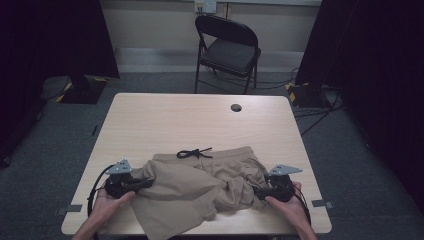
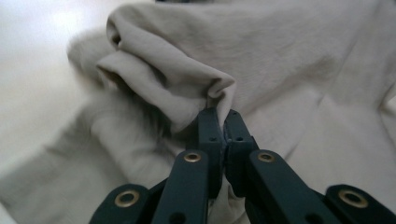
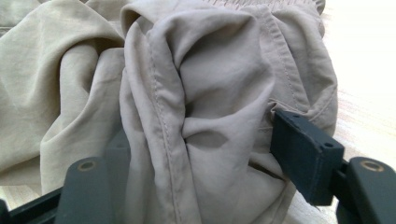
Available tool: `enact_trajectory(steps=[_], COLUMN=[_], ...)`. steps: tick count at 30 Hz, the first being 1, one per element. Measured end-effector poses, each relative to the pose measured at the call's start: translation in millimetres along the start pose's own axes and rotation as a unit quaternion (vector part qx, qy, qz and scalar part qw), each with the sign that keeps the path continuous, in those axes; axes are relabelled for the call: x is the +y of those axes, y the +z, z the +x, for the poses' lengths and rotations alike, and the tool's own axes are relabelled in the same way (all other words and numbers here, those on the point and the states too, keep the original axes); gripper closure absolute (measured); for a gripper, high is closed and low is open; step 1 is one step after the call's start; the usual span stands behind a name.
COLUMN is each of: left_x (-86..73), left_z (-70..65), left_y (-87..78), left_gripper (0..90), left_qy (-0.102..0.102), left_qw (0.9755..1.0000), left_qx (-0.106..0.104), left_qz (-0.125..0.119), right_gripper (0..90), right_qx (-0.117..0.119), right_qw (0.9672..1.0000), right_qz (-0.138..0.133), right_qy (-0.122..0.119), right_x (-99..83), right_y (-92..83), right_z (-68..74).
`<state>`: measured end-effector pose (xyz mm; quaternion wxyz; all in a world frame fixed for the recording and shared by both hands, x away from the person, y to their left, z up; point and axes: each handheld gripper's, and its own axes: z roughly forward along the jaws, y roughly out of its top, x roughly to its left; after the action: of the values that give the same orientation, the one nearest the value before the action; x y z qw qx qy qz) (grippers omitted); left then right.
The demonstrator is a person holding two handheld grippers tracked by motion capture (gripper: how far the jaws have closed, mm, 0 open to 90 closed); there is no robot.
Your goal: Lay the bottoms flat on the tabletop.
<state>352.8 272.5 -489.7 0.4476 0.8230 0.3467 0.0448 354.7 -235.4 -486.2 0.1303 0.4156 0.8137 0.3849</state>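
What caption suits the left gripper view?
Left claw shut on a fold of the beige shorts.

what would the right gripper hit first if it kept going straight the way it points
More of the bunched tan fabric shorts: the right gripper already has a thick fold between its fingers, and, judging by the high view, the rest of the garment lies directly ahead.

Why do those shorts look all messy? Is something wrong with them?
Nothing looks torn or spilled. The tan shorts are just rumpled: bunched in folds near the table's front edge, one leg hanging over it. The black drawstring lies loose on the tabletop. The left gripper pinches a fold; a thick bunch sits between the right gripper's jaws.
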Motion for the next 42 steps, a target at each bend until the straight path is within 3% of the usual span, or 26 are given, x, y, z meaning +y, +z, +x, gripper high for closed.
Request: enact_trajectory(steps=[4, 7, 11, 12, 17, 18, 19, 23, 24, 25, 26, 29, 32, 33, 34, 36, 42], left_x=[-2.2, -1.3, 6.5, 13.2, 29.9, 35.0, 45.8, 62.2, 71.9, 71.9, 78.7, 79.7, 67.6, 67.6, 62.4, 45.4, 18.2], left_z=[-0.9, -1.1, -3.1, -2.9, 0.7, 2.4, 6.7, 15.9, 24.1, 24.1, 32.9, 44.6, 43.0, 43.0, 38.3, 26.1, 14.9], left_y=[7.5, 6.1, -4.4, -12.1, -26.5, -29.1, -32.1, -28.2, -20.8, -20.8, -11.2, 9.4, 25.3, 25.3, 26.9, 21.3, 4.7], left_gripper=[87.5, 79.0, 67.0, 65.3, 53.0, 53.0, 47.4, 43.9, 43.9, 45.1, 47.5, 56.9, 69.2, 70.1, 70.1, 70.2, 69.9], left_qy=[0.004, 0.007, 0.0, -0.001, -0.001, -0.002, -0.006, -0.011, -0.023, -0.023, -0.043, -0.062, -0.06, -0.06, -0.051, -0.036, -0.035], left_qw=[0.9998, 0.9999, 0.9999, 0.9994, 0.9975, 0.997, 0.9961, 0.9954, 0.9945, 0.9945, 0.9933, 0.9946, 0.9972, 0.9972, 0.9978, 0.9986, 0.9988], left_qx=[0.008, 0.002, 0.001, 0.004, 0.019, 0.019, 0.023, 0.026, 0.025, 0.025, 0.022, 0.026, -0.016, -0.016, -0.03, -0.038, -0.034], left_qz=[0.018, 0.015, -0.013, -0.033, -0.069, -0.075, -0.085, -0.092, -0.099, -0.099, -0.106, -0.08, -0.042, -0.042, -0.028, 0.001, 0.008], right_gripper=[31.3, 31.2, 31.1, 30.2, 26.2, 25.5, 24.3, 24.1, 25.4, 27.6, 30.1, 50.5, 63.0, 63.0, 68.5, 71.4, 72.4], right_qx=[-0.002, -0.004, -0.003, -0.004, 0.002, 0.004, 0.005, 0.008, 0.006, 0.006, 0.005, 0.002, -0.008, -0.008, -0.004, 0.0, -0.003], right_qw=[1.0, 1.0, 1.0, 1.0, 0.9997, 0.9995, 0.999, 0.998, 0.9971, 0.9966, 0.9964, 0.9955, 0.9977, 0.9977, 0.9987, 0.9992, 0.9997], right_qz=[0.0, 0.001, 0.0, -0.001, -0.022, -0.029, -0.043, -0.061, -0.076, -0.081, -0.085, -0.094, -0.066, -0.066, -0.047, -0.034, -0.01], right_qy=[-0.003, -0.006, -0.006, -0.009, -0.007, -0.006, -0.009, -0.013, -0.011, -0.01, -0.006, -0.009, -0.016, -0.016, -0.017, -0.023, -0.023], right_x=[-0.2, -0.3, 0.7, 3.2, 13.3, 16.9, 25.2, 40.8, 52.5, 58.0, 63.2, 73.3, 74.3, 74.3, 68.8, 60.5, 28.9], right_y=[0.2, 0.1, -1.2, -3.8, -15.0, -18.3, -24.2, -28.1, -26.2, -24.0, -20.8, -9.3, 4.6, 4.6, 9.6, 10.3, 0.5], right_z=[0.5, 0.6, 1.0, 1.9, 2.1, 2.1, 3.1, 3.4, 1.9, 0.7, -0.7, -4.4, -6.6, -6.6, -7.3, -7.0, -3.8])
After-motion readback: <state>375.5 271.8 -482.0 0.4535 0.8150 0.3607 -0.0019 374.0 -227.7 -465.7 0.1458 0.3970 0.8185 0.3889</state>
